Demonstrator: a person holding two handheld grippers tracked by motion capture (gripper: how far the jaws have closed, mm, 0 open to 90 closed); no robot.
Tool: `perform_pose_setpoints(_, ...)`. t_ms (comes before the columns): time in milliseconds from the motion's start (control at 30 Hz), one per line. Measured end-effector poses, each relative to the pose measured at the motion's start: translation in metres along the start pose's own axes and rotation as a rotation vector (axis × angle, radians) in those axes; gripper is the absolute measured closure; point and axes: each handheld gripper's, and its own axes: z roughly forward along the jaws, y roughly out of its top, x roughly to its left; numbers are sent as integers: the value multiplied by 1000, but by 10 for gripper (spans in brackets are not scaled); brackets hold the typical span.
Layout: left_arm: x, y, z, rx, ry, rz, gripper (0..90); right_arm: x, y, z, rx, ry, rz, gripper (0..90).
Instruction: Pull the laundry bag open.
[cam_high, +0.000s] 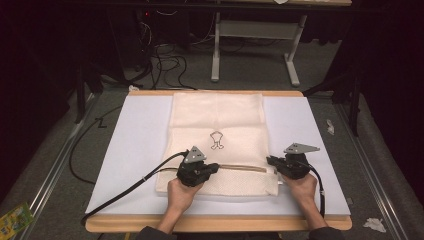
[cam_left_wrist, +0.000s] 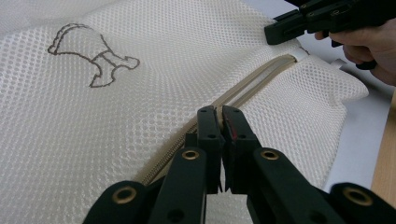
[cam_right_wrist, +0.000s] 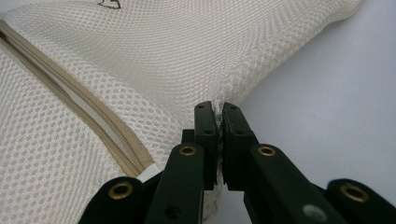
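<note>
Dim room, wooden bench (cam_high: 220, 223) with white sheet (cam_high: 135, 145) on top. Left hand-held gripper (cam_left_wrist: 218, 112) is clamped shut on the zipper (cam_left_wrist: 252, 91) of a cream mesh laundry bag (cam_high: 217, 120). Right hand-held gripper (cam_right_wrist: 218, 108) is closed, pinching the bag's edge by the zipper end. Bag lies flat mid-sheet, with a small embroidered outline figure (cam_high: 216, 139) at its centre.

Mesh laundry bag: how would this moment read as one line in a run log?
scene: mesh bag flat on table | left gripper: shut on zipper | right gripper: shut on bag's edge | zipper: looks closed
</note>
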Motion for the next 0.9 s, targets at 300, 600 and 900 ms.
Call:
perform_pose_setpoints(300,6,-2,-8,-19,8,-17,868,0,0,-1,-1,-9,3,876)
perform_pose_setpoints(600,10,-3,-12,-27,16,-28,868,-1,1,-2,-5,-10,-3,876)
perform_pose_setpoints(900,16,-6,-21,-37,32,-45,868,-1,3,-3,-7,-21,-6,877)
